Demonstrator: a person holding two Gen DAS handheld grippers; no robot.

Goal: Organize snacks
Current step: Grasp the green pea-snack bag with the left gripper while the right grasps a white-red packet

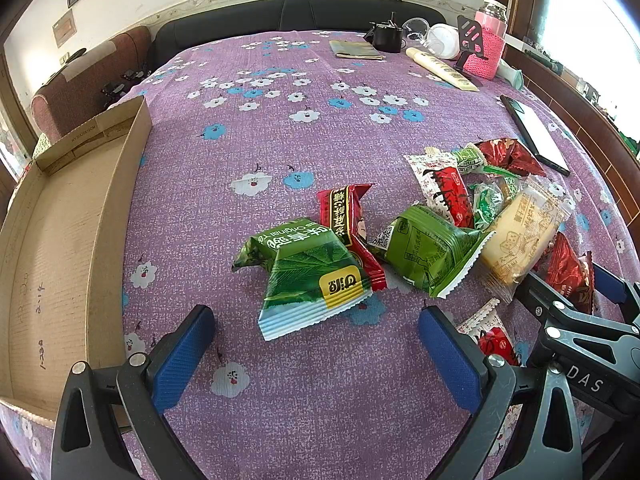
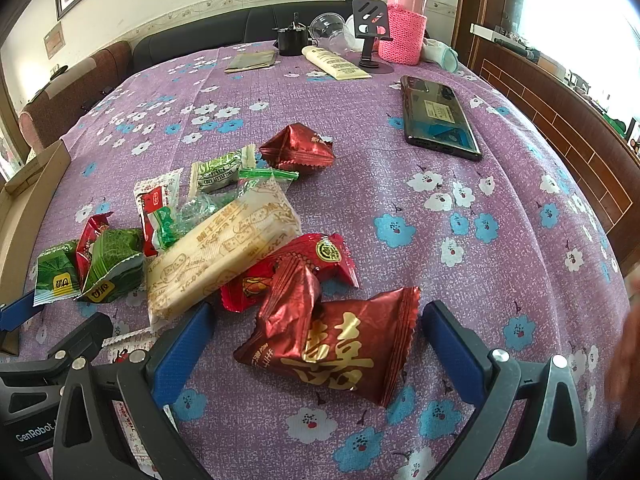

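Several wrapped snacks lie in a loose pile on the purple flowered tablecloth. In the left wrist view a green tea packet lies just ahead of my open, empty left gripper, with a second green packet and a pale biscuit bar to its right. An open cardboard box stands at the left. In the right wrist view my right gripper is open, its jaws on either side of a dark red candy packet with gold lettering. The biscuit bar lies just beyond.
A black phone lies at the right. At the far edge stand a pink knit-covered bottle, a cream tube, a phone stand, a black pot and a flat booklet. A dark sofa sits behind the table.
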